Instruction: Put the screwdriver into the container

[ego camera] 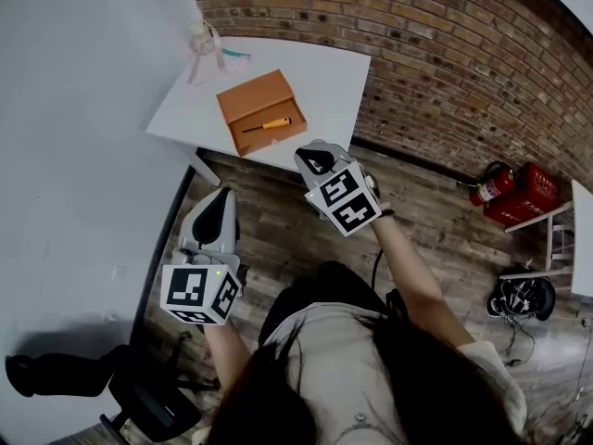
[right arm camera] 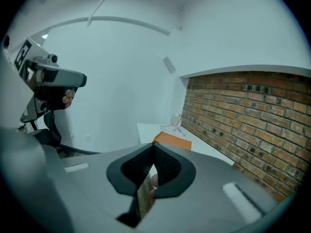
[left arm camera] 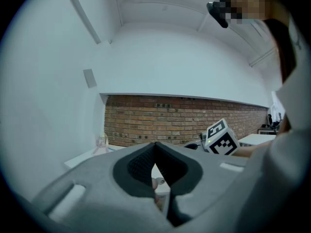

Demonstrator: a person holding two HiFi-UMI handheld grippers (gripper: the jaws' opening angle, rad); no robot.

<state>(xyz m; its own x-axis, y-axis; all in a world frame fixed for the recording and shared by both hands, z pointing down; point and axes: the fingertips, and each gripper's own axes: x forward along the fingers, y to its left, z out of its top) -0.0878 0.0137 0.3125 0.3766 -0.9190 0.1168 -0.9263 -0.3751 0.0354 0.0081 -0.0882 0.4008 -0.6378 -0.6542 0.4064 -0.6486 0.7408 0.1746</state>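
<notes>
The screwdriver (ego camera: 269,125) appears to lie inside the orange box (ego camera: 250,95) on the white table (ego camera: 334,77). It sits slanted, with the orange handle to the right and the shaft to the left. From this height the head view cannot show whether it rests flat on the floor of the box or leans on a wall.

The right gripper (ego camera: 318,153) hangs over the floor just short of the table's front edge. Its jaws are pressed together with nothing between them. The left gripper (ego camera: 220,196) is lower and farther from the table, and its jaws are likewise closed and empty.

The placing looks done. If the tool needs settling, the nearer right gripper should open wide, come straight down and close across the handle without touching the box walls.
</notes>
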